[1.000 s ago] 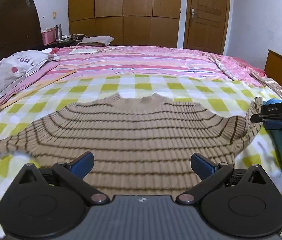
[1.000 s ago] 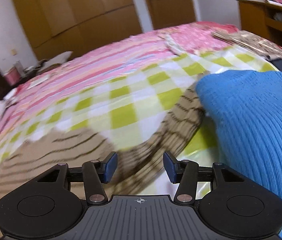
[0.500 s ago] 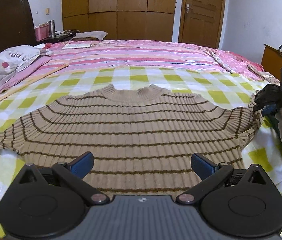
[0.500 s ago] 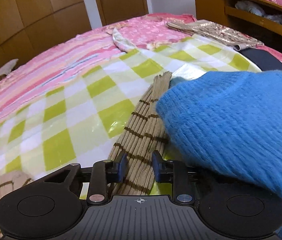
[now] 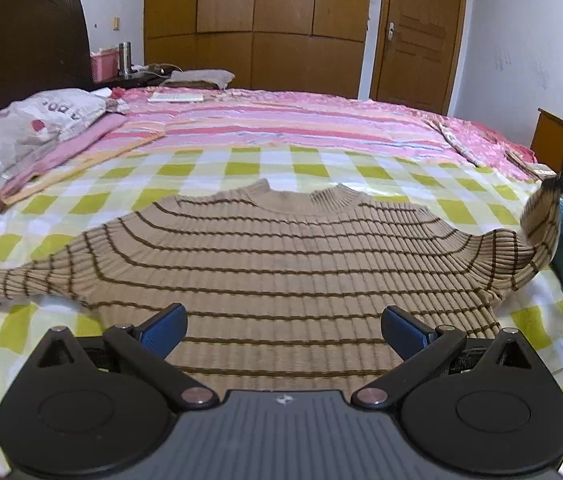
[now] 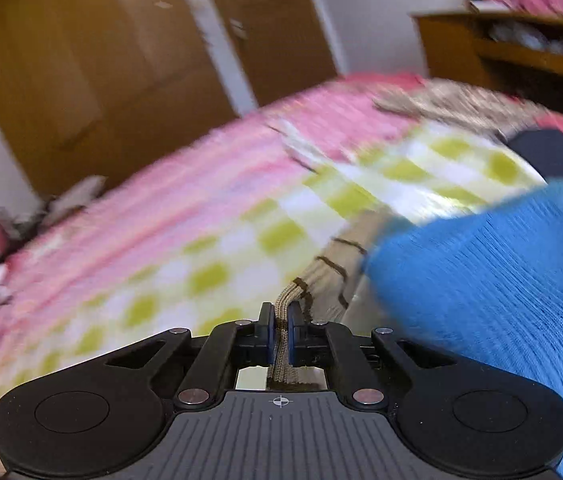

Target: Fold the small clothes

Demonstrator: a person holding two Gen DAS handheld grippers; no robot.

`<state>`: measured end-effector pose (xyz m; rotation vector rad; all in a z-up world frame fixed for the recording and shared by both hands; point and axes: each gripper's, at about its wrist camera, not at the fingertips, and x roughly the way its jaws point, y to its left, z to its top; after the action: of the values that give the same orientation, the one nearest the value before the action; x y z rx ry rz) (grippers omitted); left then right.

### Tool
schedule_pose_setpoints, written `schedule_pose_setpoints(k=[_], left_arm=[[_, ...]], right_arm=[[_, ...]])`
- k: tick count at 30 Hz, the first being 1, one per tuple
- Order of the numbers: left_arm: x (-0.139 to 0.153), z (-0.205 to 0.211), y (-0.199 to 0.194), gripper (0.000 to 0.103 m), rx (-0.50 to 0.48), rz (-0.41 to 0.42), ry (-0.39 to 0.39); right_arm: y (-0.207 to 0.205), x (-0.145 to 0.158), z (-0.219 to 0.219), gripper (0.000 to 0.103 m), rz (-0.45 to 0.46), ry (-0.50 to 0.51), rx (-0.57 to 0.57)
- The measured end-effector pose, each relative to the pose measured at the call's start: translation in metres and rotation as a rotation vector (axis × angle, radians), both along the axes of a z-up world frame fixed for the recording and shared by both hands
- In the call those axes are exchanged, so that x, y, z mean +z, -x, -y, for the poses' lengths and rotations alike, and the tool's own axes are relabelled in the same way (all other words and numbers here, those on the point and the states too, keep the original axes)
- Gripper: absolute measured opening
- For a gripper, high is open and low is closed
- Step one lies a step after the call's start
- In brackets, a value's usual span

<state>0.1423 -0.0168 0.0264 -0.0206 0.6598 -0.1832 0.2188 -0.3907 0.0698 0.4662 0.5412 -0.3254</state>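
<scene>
Ribbed tan sweater (image 5: 281,264) with thin brown stripes, sleeve (image 6: 321,280) pinched between closing right fingers (image 6: 268,338); left fingers (image 5: 163,328) wide apart, empty.

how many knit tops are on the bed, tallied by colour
tan striped sweater: 1
blue sweater: 1
total: 2
</scene>
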Motion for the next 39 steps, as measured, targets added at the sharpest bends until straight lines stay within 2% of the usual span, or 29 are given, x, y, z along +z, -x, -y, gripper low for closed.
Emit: schedule_pose_setpoints(k=[4,8,10,13,17,21,25,30,33,35,36,37,38,39], left_arm=[[0.002,-0.018,0.006,0.103,0.030,0.012,-0.014],[-0.001,-0.044,0.009,0.103,0.085,0.014,-0.011],[-0.002,-0.058,0.008,0.103,0.117,0.017,-0.010],[-0.004,-0.077,0.006,0.103,0.161,0.035,-0.028],[-0.010,-0.096,0.000,0.103,0.189,0.022,-0.006],[-0.014,-0.105,-0.004,0.103,0.185,0.018,0.009],[-0.014,-0.112,-0.003,0.103,0.188,0.023,0.021],[-0.013,-0.122,-0.004,0.103,0.212,0.029,0.036],[-0.013,-0.124,-0.004,0.103,0.217,0.039,0.024],[-0.013,-0.125,-0.005,0.103,0.220,0.048,0.014],[-0.013,-0.125,-0.005,0.103,0.220,0.051,0.012],[-0.012,-0.126,-0.005,0.103,0.220,0.052,0.014],[-0.012,-0.127,-0.005,0.103,0.220,0.052,0.017],[-0.012,-0.128,-0.006,0.103,0.219,0.052,0.021]], right_arm=[[0.021,0.036,-0.061,0.006,0.108,0.011,0.154],[0.022,0.040,-0.143,0.006,0.131,0.061,0.388],[0.020,0.026,-0.187,0.007,0.109,0.118,0.516],[0.017,-0.013,-0.239,0.010,0.037,0.165,0.707],[0.023,-0.055,-0.271,0.011,-0.087,0.188,0.861],[0.042,-0.061,-0.282,0.017,-0.124,0.279,0.926],[0.056,-0.051,-0.287,0.023,-0.099,0.350,0.961],[0.020,-0.052,-0.293,0.037,-0.097,0.347,0.895],[-0.004,-0.062,-0.305,0.039,-0.143,0.362,0.892],[-0.017,-0.067,-0.307,0.039,-0.172,0.349,0.869],[-0.022,-0.068,-0.307,0.032,-0.182,0.334,0.860],[-0.026,-0.067,-0.306,0.015,-0.188,0.315,0.846],[-0.029,-0.066,-0.303,0.008,-0.194,0.292,0.831],[-0.031,-0.063,-0.299,0.007,-0.198,0.260,0.816]])
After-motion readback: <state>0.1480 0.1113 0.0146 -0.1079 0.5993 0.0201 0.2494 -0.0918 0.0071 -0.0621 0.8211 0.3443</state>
